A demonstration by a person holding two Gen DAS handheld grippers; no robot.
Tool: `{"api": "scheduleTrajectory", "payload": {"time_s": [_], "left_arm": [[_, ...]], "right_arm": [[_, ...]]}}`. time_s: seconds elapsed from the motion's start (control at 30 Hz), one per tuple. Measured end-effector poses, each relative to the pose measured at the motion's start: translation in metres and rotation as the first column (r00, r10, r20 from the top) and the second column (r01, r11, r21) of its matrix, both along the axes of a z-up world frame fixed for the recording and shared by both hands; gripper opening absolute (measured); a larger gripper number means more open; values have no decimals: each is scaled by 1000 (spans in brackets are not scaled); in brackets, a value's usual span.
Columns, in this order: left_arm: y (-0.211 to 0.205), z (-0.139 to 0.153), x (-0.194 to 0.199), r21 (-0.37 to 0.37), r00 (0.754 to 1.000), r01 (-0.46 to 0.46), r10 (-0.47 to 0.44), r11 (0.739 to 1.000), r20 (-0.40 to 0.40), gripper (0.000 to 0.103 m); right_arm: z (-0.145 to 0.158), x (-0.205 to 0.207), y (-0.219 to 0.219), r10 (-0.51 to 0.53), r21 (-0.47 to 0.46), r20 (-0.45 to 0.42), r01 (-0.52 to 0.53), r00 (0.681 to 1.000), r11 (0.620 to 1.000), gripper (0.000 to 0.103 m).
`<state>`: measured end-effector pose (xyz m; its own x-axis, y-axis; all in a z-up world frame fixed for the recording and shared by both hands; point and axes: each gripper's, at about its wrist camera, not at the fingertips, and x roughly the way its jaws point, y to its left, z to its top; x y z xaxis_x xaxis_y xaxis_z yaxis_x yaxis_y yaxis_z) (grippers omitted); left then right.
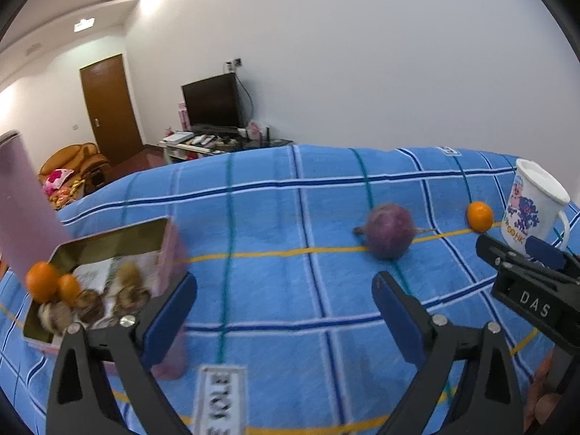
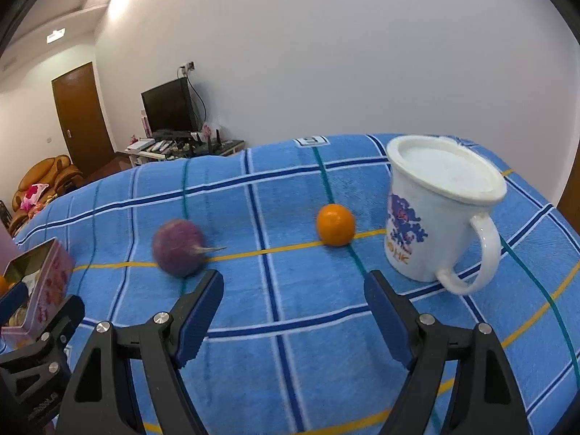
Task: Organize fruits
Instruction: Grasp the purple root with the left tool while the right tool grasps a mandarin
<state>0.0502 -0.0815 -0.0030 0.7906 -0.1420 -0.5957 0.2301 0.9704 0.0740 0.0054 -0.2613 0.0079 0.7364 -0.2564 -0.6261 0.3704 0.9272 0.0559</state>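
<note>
A round purple fruit [image 1: 389, 231] with a stem lies on the blue checked cloth [image 1: 275, 224]; it also shows in the right wrist view [image 2: 178, 252]. A small orange [image 1: 480, 216] lies further right, beside a white mug [image 1: 533, 210]; the orange [image 2: 335, 224] and mug [image 2: 438, 210] also show in the right wrist view. An open pink tin [image 1: 108, 275] at the left holds two oranges [image 1: 42, 280] and several brown fruits. My left gripper [image 1: 284, 308] is open and empty, short of the purple fruit. My right gripper [image 2: 291, 308] is open and empty, short of the orange.
The tin's pink lid [image 1: 25, 210] stands up at the far left. The cloth's far edge drops off toward a TV stand [image 1: 217, 141] and a sofa [image 1: 72, 166]. The right gripper's body [image 1: 533, 290] shows at the left view's right side.
</note>
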Motion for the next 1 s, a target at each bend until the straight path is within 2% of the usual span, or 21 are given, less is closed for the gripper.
{"api": "scheduleTrajectory", "payload": {"time_s": [0.1,0.27,0.47,0.57,0.7,0.77,0.9,1.0], "left_arm": [[-13,-1,13,-28,999,12,-13,1000,-42,95],[-34,-6,30,-29,997,23,-25,999,-70,93],[-53,-12,46,-26,994,33,-35,999,-104,88],[-62,-10,51,-28,995,37,-39,999,-95,87],[-74,-6,55,-17,995,53,-54,998,-78,84],[-75,-4,56,-18,997,46,-47,999,-66,83],[-72,-3,62,-58,990,96,-101,994,-94,82],[-59,-5,64,-81,987,113,-122,990,-109,86]], "right_arm": [[-5,11,-14,9,34,-34,-8,999,999,71],[-14,32,-33,7,100,-76,0,997,995,68],[-17,56,-42,-14,74,-124,23,992,997,68],[-22,67,-46,-27,77,-155,39,987,996,68],[-28,82,-49,-42,60,-198,55,979,997,56],[-30,85,-49,-47,43,-210,57,977,997,56],[-30,89,-46,-55,25,-224,62,973,998,55],[-29,90,-43,-29,12,-228,33,973,999,53]]}}
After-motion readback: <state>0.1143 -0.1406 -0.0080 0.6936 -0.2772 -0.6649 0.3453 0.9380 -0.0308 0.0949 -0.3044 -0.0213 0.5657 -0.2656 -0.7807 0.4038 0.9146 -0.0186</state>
